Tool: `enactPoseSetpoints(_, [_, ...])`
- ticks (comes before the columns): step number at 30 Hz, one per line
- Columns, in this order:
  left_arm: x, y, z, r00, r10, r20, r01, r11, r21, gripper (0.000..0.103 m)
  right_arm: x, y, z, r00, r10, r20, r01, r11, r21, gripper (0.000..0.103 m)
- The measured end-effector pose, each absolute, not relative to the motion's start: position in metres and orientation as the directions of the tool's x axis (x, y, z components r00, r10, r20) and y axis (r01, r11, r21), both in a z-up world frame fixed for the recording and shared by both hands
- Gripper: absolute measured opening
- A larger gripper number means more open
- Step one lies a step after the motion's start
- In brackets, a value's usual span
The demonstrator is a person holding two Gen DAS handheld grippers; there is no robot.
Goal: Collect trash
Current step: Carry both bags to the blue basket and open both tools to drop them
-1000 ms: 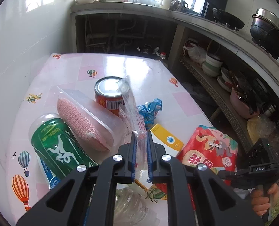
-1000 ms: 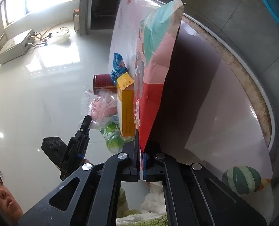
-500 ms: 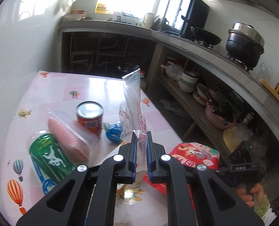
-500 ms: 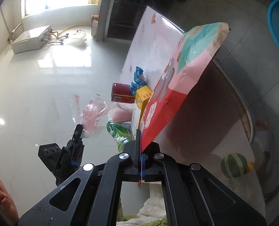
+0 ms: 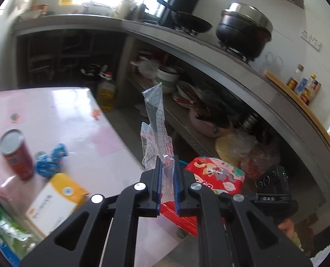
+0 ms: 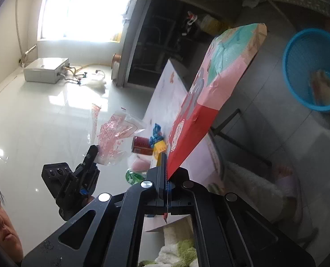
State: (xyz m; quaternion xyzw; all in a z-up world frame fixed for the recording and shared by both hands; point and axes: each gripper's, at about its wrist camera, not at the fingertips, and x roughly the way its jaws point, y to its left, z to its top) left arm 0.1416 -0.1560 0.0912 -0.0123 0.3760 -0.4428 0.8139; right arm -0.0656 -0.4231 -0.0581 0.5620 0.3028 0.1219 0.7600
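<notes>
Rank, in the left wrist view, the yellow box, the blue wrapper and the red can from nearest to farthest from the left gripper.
From the left gripper, shut on a clear plastic bag:
1. Yellow box, lying on the table just to its left.
2. Blue wrapper, farther left and beyond the box.
3. Red can, upright, just left of the wrapper.

Clear crinkly plastic bag [image 5: 157, 131], glossy tablecloth [image 5: 60, 111], metal can [image 5: 15, 153].

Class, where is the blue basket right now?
In the right wrist view, the blue basket sits on the floor at upper right, beyond the red snack bag.
</notes>
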Motion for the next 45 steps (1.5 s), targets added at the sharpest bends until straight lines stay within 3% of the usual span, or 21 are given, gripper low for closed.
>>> enactPoseSetpoints(5, [0.138, -0.228, 0.078, 0.188, -0.748, -0.637, 0.763, 0.519, -0.385, 0.008, -0.093, -0.454, -0.074, 0.822, 0.413, -0.391, 0.252, 0.352, 0.901, 0.0])
enactPoseSetpoints(15, [0.141, -0.374, 0.002, -0.026, -0.632, -0.775, 0.768, 0.484, -0.42, 0.008, -0.093, -0.504, -0.131, 0.765, 0.201, -0.612, 0.5, 0.413, 0.761, 0.0])
enactPoseSetpoints(22, [0.154, -0.431, -0.044, -0.051, -0.557, -0.829, 0.732, 0.544, -0.411, 0.008, -0.027, -0.508, -0.186, 0.598, 0.056, -0.8, 0.641, 0.566, 0.519, 0.0])
enactPoseSetpoints(30, [0.18, -0.454, -0.072, -0.052, -0.517, -0.854, 0.711, 0.581, -0.395, 0.008, 0.053, -0.517, -0.253, 0.427, -0.011, -0.904, 0.669, 0.676, 0.308, 0.0])
enactPoseSetpoints(33, [0.19, -0.457, -0.084, -0.059, -0.5, -0.864, 0.696, 0.6, -0.395, 0.008, 0.078, -0.526, -0.28, 0.386, 0.016, -0.922, 0.675, 0.676, 0.294, 0.015])
enactPoseSetpoints(35, [0.196, -0.458, -0.092, -0.064, -0.492, -0.868, 0.685, 0.611, -0.397, 0.008, 0.084, -0.529, -0.285, 0.368, 0.015, -0.93, 0.682, 0.675, 0.281, 0.038])
enactPoseSetpoints(39, [0.202, -0.457, -0.104, -0.069, -0.477, -0.876, 0.669, 0.629, -0.396, 0.008, 0.06, -0.532, -0.281, 0.398, -0.003, -0.918, 0.693, 0.656, 0.298, 0.047])
enactPoseSetpoints(45, [0.202, -0.462, -0.119, -0.092, -0.449, -0.889, 0.661, 0.64, -0.392, 0.008, 0.024, -0.525, -0.269, 0.444, -0.014, -0.896, 0.714, 0.61, 0.344, 0.048])
